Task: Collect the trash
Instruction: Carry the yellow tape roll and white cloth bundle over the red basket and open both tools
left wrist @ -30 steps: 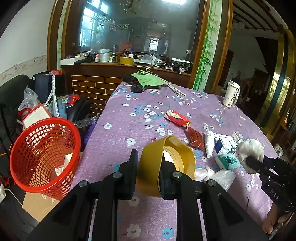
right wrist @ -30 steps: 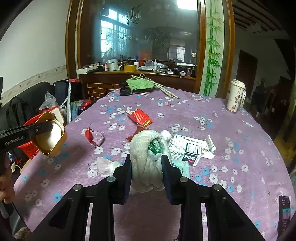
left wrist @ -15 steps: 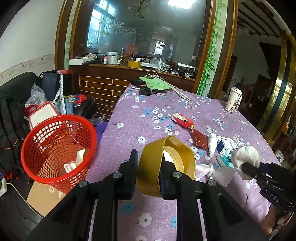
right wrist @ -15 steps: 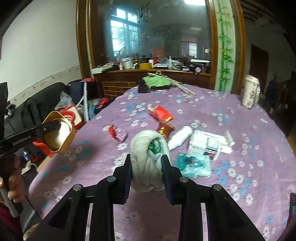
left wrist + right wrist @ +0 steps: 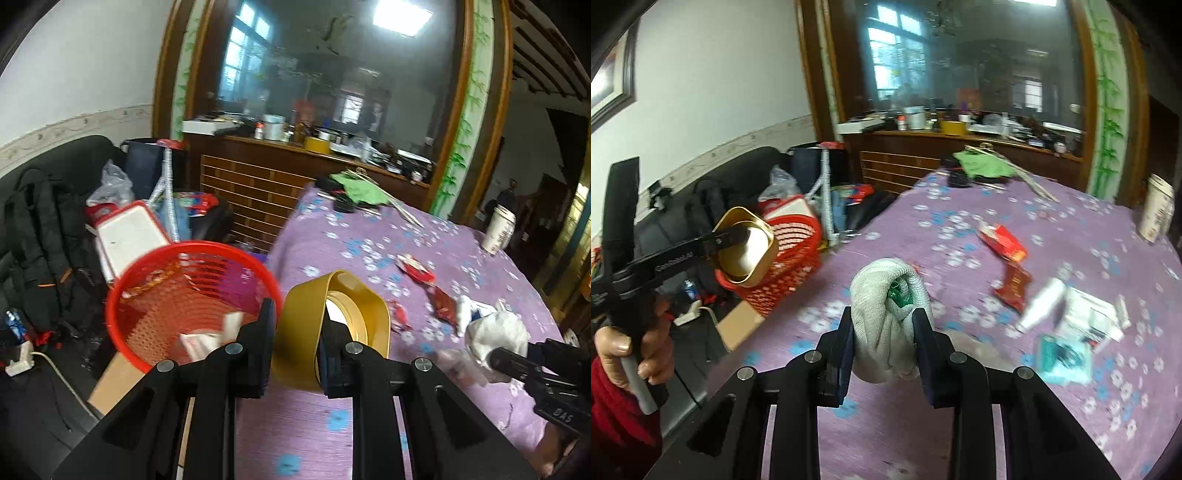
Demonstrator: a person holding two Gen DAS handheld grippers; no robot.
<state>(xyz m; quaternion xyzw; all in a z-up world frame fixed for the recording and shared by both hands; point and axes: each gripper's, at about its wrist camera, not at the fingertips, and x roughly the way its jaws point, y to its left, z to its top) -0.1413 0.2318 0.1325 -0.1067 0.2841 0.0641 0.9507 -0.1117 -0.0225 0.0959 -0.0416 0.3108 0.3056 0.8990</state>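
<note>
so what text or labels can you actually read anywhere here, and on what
"DAS", seen upside down: white letters on the black body of the right gripper, left wrist view.
White lettering on the arm of the left gripper, right wrist view: blurred, not readable.
Red snack wrapper: print too blurred.
White leaflet and teal packet: print too blurred.
White cup on the purple tablecloth: markings too small.

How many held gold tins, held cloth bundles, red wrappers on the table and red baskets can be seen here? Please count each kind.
gold tin: 1
cloth bundle: 1
red wrappers: 3
red basket: 1
Total: 6
</note>
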